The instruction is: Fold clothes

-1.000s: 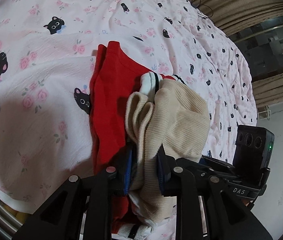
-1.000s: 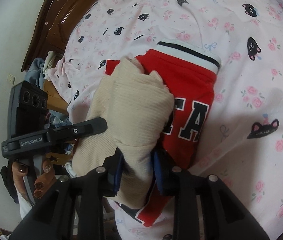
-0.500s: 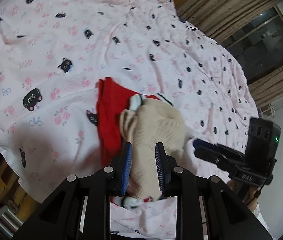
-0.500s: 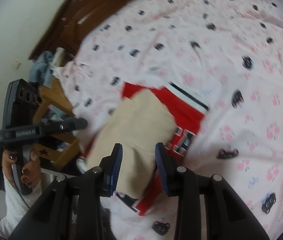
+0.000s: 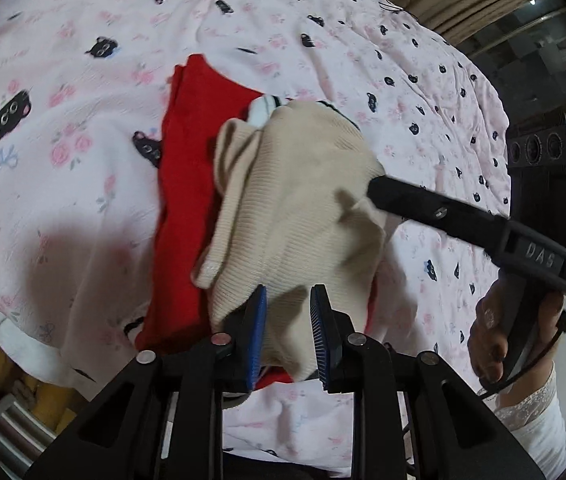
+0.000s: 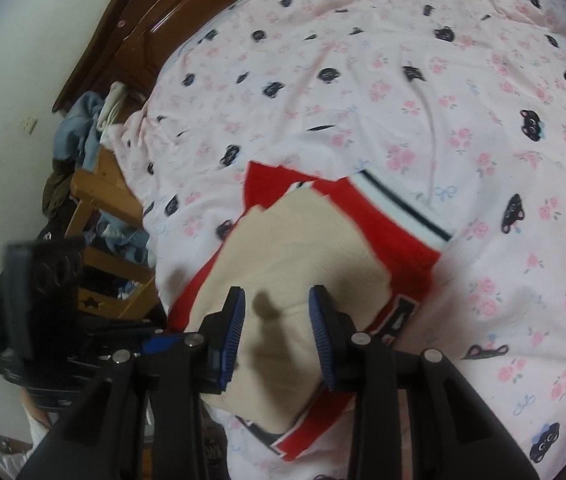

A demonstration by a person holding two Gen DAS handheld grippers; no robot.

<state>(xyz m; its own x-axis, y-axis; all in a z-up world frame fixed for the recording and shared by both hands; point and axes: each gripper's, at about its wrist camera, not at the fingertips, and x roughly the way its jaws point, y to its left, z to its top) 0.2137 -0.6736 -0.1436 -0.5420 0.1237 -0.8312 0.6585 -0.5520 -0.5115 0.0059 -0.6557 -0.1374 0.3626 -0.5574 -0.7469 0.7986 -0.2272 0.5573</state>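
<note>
Pink cat-print bedsheet (image 6: 423,92), beige sweater (image 6: 303,256) between open right tool (image 6: 277,328) fingers

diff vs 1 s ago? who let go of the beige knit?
Both grippers let go. The left gripper and right gripper, shut on the beige knit a second ago, now stand open, drawn back. The knit lies on the red jersey. The jersey's place on the pink cat-print sheet is unchanged.

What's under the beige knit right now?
The beige knit lies on a red jersey with white-and-dark striped trim, spread on the floral bedsheet. The jersey's middle, including most of its lettering, is covered.
</note>
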